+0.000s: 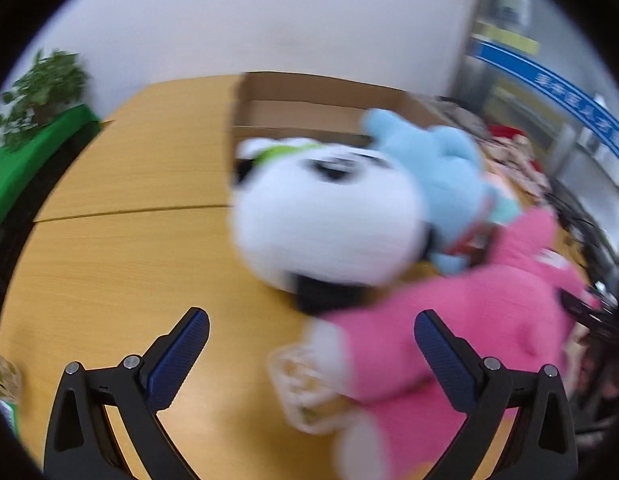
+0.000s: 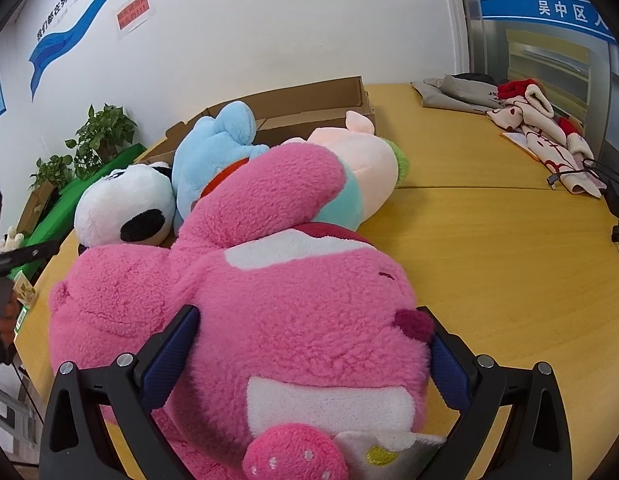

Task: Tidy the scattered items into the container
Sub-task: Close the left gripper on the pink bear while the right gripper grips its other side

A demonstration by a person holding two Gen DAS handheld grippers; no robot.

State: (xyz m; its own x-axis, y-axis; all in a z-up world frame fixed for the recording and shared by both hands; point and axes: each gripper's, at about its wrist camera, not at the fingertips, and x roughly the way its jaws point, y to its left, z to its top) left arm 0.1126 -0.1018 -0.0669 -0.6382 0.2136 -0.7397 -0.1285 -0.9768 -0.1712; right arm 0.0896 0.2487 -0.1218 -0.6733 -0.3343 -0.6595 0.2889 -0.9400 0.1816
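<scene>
Four plush toys are catalogued on the yellow bench [image 2: 489, 264], heaped just in front of an open cardboard box [image 2: 309, 98] — the container, presumably.

Pink plush [image 2: 269, 312]: the largest, lying between the spread fingers of the right tool [image 2: 309, 344], its long axis running away from the tool toward the box. The blue pads [image 2: 171, 354] are set at either flank; contact is seen, but a firm clench cannot be confirmed, so the tool is judged open around the toy rather than gripping it.

Panda plush [image 2: 125, 204], blue plush [image 2: 213, 148] and pale peach plush [image 2: 361, 160]: pressed together behind the pink one, nearer the box.

Left tool [image 1: 309, 344]: jaws wide apart, nothing held, poised over bare bench with the pink plush [image 1: 469, 320] partly before its right-hand finger.

The right tool is judged the nearer; the coming move is a close, then a carry forward over the heap.

View notes — the right wrist view alone shows the peach plush and clothing [image 2: 529, 120] at the far edge; the left view is blurred.
</scene>
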